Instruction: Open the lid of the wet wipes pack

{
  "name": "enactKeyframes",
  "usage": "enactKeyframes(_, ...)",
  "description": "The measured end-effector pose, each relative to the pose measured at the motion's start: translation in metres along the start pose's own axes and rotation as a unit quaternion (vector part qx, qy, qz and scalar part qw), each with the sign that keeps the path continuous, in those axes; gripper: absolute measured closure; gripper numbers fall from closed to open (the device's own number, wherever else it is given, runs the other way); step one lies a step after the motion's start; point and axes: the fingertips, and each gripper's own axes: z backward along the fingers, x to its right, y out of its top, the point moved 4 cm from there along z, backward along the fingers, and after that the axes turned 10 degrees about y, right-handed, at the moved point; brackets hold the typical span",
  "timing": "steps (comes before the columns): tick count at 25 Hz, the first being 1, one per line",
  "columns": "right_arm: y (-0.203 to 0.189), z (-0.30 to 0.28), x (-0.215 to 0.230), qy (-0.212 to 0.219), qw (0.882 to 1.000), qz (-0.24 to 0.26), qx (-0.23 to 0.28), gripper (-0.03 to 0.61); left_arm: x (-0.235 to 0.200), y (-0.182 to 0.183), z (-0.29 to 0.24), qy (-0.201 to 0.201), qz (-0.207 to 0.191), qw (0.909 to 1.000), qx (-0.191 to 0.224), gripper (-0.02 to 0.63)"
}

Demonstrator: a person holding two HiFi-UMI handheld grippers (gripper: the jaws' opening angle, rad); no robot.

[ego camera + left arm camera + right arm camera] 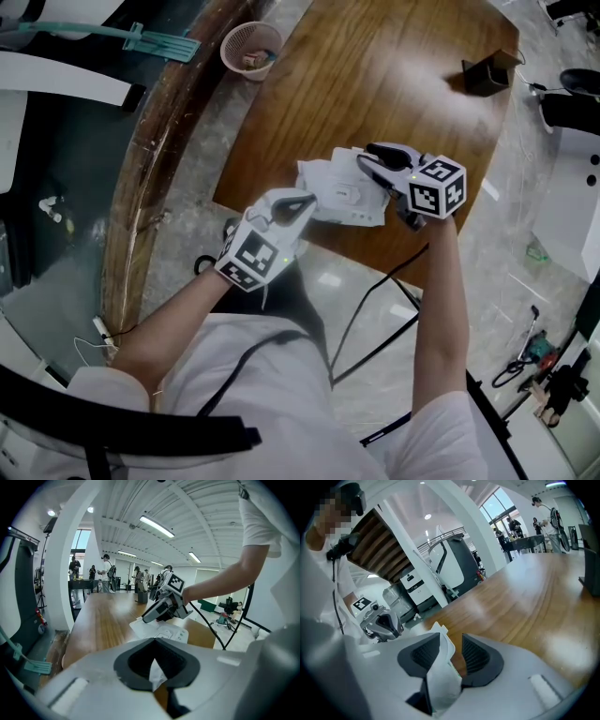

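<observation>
Over the 6 o'clock edge of the wooden worktop (375, 84), the wet wipes pack (323, 180) is held up between both tools, its lid (345, 195) facing up. At the pack's 8 o'clock corner the left hand-held gripper (302, 202) is pinched tight on the white film. At 2 o'clock, the right hand-held gripper (370, 161) has its jaws apart around the pack's edge, which leans on one pad and clears the other. A small basket (251, 49) sits at 11 o'clock.
</observation>
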Motion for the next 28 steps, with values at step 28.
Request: enactKeyframes(28,-0.009,0.073,-0.193,-0.170,0.957,0.068,0.225,0.552,0.046,0.110,0.084,-0.014,-0.050,0.9925,0.111,0.611)
